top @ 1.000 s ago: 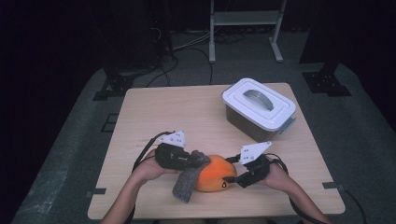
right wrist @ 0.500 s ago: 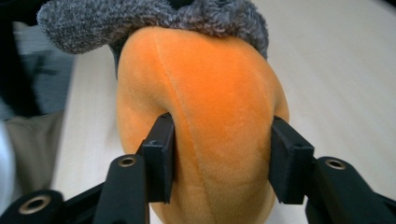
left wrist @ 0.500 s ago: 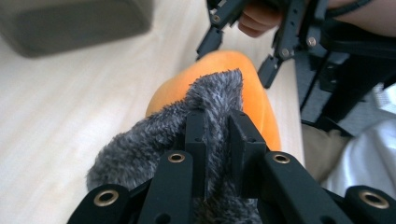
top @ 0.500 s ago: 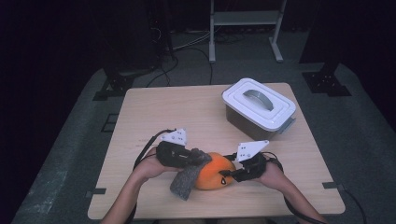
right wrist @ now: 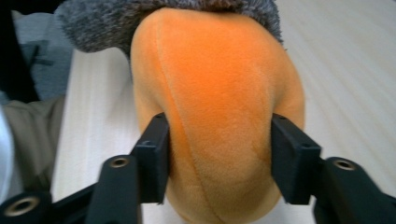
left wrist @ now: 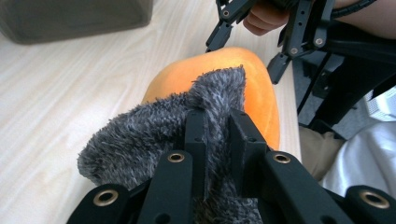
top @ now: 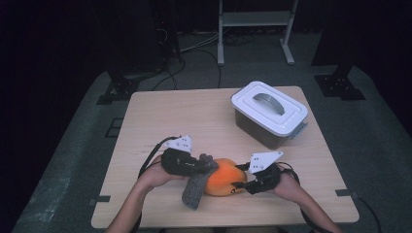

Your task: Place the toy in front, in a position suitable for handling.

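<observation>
I hold an orange plush toy near the six o'clock edge of the worktop, one gripper at each end. My left gripper has its fingers clamped tight on a fold of the fuzzy grey sock, which is draped over the nine o'clock end of the toy and hangs down toward the worktop edge. My right gripper comes in from three o'clock; its fingers have just been opening a little, and in its own view the two pads press into the orange plush on either side, so I read them as gripping the toy's body. The toy rests on the worktop between my hands.

I judge the step in hand to be working the sock along the toy: the right side anchors the plush while the left pulls the fabric. Whether the sock is going on or coming off I cannot tell from here. The next move calls for a steady hold on the right, firm enough that the soft body does not slip, and a smooth pull on the left along the toy's length without tearing the fold free.

A lidded white box sits well apart at about one o'clock, untouched.
</observation>
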The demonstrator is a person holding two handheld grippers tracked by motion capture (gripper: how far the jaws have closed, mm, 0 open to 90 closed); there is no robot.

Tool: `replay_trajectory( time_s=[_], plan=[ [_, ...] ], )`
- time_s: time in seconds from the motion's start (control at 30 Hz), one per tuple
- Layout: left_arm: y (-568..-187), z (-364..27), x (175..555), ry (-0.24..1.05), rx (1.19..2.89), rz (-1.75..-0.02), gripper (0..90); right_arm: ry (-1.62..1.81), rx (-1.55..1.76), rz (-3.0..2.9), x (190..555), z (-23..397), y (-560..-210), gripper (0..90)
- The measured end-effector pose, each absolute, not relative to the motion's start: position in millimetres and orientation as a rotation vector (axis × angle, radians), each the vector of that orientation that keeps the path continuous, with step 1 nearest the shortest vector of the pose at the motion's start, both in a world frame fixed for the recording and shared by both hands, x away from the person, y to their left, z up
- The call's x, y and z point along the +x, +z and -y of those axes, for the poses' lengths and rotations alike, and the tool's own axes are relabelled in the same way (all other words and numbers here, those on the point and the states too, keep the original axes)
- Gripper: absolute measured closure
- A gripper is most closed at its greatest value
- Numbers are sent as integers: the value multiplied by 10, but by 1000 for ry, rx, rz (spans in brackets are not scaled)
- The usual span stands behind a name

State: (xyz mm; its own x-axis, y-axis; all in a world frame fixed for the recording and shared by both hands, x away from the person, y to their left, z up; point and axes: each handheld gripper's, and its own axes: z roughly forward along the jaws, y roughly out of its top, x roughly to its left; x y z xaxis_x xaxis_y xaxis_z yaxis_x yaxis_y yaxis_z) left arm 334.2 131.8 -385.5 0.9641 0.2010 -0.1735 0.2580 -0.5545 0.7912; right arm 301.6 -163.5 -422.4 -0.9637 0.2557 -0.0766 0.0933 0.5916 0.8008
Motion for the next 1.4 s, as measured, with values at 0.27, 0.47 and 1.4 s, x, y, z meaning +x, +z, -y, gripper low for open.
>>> replay_trajectory(
  time_s=[0.27, 0.47, 1.4],
  plan=[
    [-3888, -1307, 3308, -105, 2188, -305, 788, 1400, 385, -2707, 3086, 1695, -4128, 262],
    [-3907, -1260, 3323, -105, 2180, -301, 789, 1409, 454, -2733, 3135, 1622, -4257, 334],
    [-3923, -1339, 3232, -74, 2176, -294, 787, 1439, 396, -2640, 3037, 1571, -4126, 282]
  ],
)
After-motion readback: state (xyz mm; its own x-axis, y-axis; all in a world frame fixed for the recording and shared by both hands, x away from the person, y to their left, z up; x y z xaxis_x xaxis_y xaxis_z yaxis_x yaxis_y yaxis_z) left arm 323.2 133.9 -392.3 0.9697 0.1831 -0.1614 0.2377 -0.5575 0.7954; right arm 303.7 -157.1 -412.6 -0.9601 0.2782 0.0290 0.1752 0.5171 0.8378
